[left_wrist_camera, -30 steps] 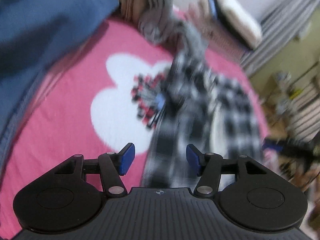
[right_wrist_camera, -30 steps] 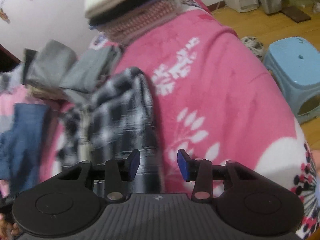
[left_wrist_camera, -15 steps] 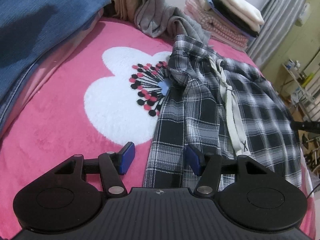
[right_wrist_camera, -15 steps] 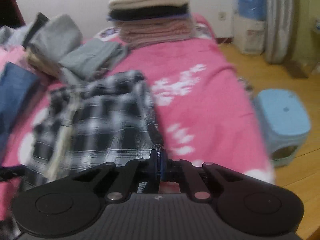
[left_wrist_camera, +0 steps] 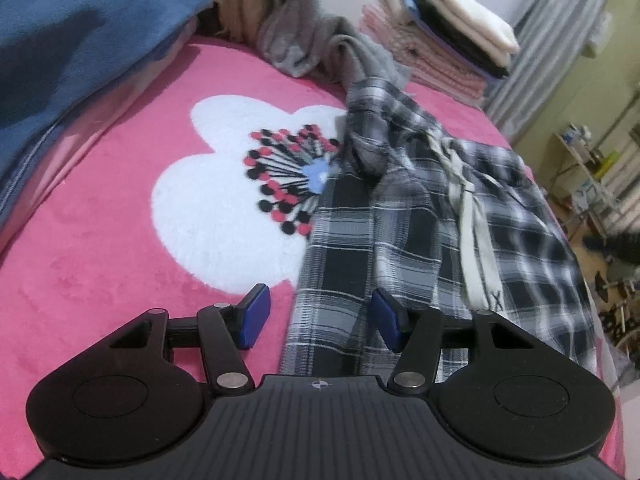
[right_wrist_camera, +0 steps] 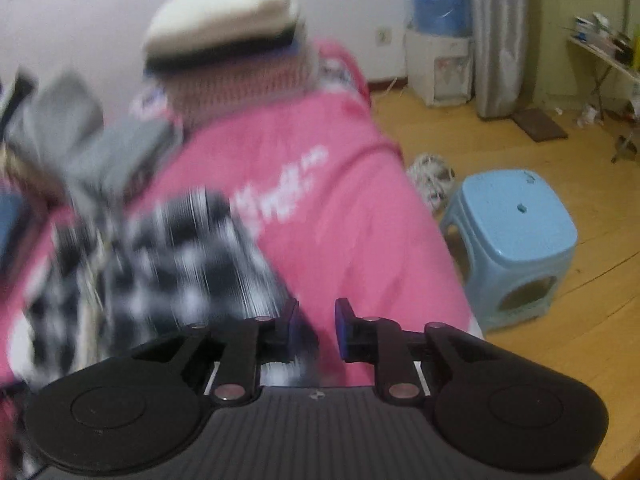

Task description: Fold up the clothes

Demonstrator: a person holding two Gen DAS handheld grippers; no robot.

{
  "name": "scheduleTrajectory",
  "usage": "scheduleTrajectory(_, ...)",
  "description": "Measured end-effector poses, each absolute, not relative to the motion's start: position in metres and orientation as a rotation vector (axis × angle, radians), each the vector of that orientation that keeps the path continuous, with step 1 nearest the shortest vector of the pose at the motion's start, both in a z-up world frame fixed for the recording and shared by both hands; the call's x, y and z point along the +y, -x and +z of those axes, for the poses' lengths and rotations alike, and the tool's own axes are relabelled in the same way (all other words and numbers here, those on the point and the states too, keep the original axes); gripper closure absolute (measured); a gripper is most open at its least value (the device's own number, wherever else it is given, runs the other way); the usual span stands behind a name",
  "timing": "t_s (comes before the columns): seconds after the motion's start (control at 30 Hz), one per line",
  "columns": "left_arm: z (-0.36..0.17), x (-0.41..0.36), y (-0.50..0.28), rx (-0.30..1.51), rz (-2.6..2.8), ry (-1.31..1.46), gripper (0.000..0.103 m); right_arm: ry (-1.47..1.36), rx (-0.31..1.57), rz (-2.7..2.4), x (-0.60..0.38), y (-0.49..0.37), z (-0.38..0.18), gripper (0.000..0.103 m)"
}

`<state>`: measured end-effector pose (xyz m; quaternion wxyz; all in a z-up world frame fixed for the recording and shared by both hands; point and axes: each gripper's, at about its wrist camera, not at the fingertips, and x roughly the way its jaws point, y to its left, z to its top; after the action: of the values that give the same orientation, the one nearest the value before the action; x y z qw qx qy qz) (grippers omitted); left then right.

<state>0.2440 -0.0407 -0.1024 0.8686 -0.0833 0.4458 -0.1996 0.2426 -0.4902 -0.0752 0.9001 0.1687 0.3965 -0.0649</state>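
A black-and-white plaid garment (left_wrist_camera: 420,232) with a pale drawstring (left_wrist_camera: 472,240) lies rumpled on the pink blanket (left_wrist_camera: 120,240). My left gripper (left_wrist_camera: 320,316) is open just above the garment's near left edge, with plaid cloth showing between its blue pads. In the right wrist view the same plaid garment (right_wrist_camera: 160,248) is blurred at left. My right gripper (right_wrist_camera: 316,326) is open with a narrow gap, over the garment's right edge and the pink blanket (right_wrist_camera: 340,220); nothing is pinched between its pads.
A stack of folded clothes (left_wrist_camera: 440,40) sits at the bed's far end, with grey garments (left_wrist_camera: 312,40) and blue fabric (left_wrist_camera: 80,32) along the left. Beside the bed on the wooden floor stands a light blue stool (right_wrist_camera: 516,240).
My right gripper was shut on the plaid garment's edge half a second ago and has opened and let it go. The left gripper stays open over the near left edge.
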Motion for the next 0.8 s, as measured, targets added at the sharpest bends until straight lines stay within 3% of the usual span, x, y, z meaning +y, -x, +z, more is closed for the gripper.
scheduleTrajectory(0.1,-0.105,-0.049,-0.242,0.905,-0.433,0.119,0.064,-0.438,0.768,-0.07,-0.491,-0.255,-0.07,0.072)
scheduleTrajectory(0.2,-0.107,-0.055,-0.24,0.875,-0.447,0.082,0.094,-0.408,0.783,0.011,-0.465,-0.279,-0.073,0.066)
scheduleTrajectory(0.23,-0.107,-0.056,-0.239,0.867,-0.453,0.076,0.099,-0.39,0.783,0.019,-0.456,-0.285,-0.075,0.065)
scheduleTrajectory(0.47,-0.097,-0.027,-0.245,0.82,-0.333,0.133,0.101,-0.344,0.794,-0.015,-0.432,-0.308,-0.099,0.065)
scheduleTrajectory(0.63,-0.11,-0.001,-0.262,0.902,-0.334,0.253,0.095,-0.345,0.802,-0.058,-0.436,-0.318,-0.114,0.066)
scheduleTrajectory(0.8,-0.095,0.013,-0.27,0.845,-0.321,0.371,0.089,-0.249,0.68,-0.036,-0.419,-0.314,-0.093,0.065)
